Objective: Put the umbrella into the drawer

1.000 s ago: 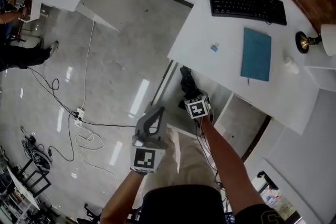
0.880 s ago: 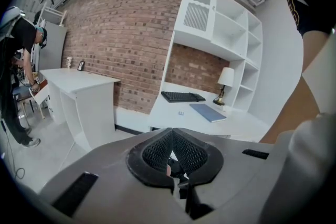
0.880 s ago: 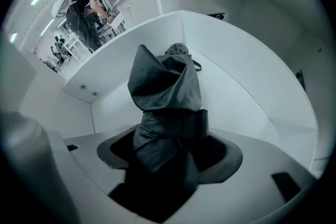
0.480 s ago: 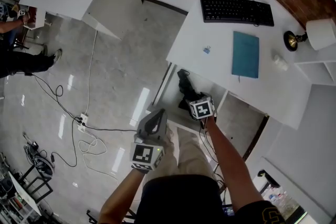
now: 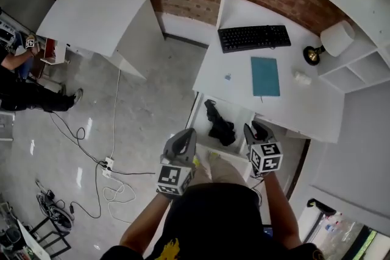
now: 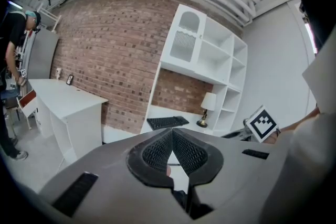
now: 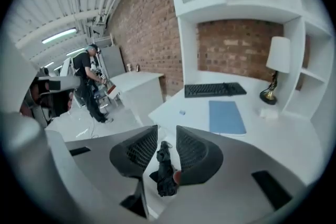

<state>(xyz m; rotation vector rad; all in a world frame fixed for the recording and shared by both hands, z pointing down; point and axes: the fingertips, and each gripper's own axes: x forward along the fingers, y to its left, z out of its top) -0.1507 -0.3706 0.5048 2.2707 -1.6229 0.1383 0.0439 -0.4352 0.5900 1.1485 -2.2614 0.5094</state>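
Note:
The black folded umbrella (image 5: pixel 219 123) lies inside the open white drawer (image 5: pixel 242 120) under the desk; in the right gripper view the umbrella (image 7: pixel 164 168) shows far below, through the gap between the jaws. My right gripper (image 5: pixel 255 129) hangs above the drawer's right side, apart from the umbrella. Its jaws are closing with nothing between them (image 7: pixel 165 131). My left gripper (image 5: pixel 185 136) is held up in front of the drawer's left corner, shut and empty, its tips meeting (image 6: pixel 171 131).
On the white desk (image 5: pixel 231 61) lie a black keyboard (image 5: pixel 254 38), a teal notebook (image 5: pixel 265 76) and a small blue clip (image 5: pixel 227 77), with a lamp (image 5: pixel 332 42) beside them. A second white desk (image 5: pixel 97 15) stands left. Cables and a power strip (image 5: pixel 108 162) lie on the floor. A person (image 5: pixel 24 88) stands at far left.
Both grippers have risen, the right one far more, up and out of the drawer. The umbrella stays lying in the drawer. The right jaws have narrowed.

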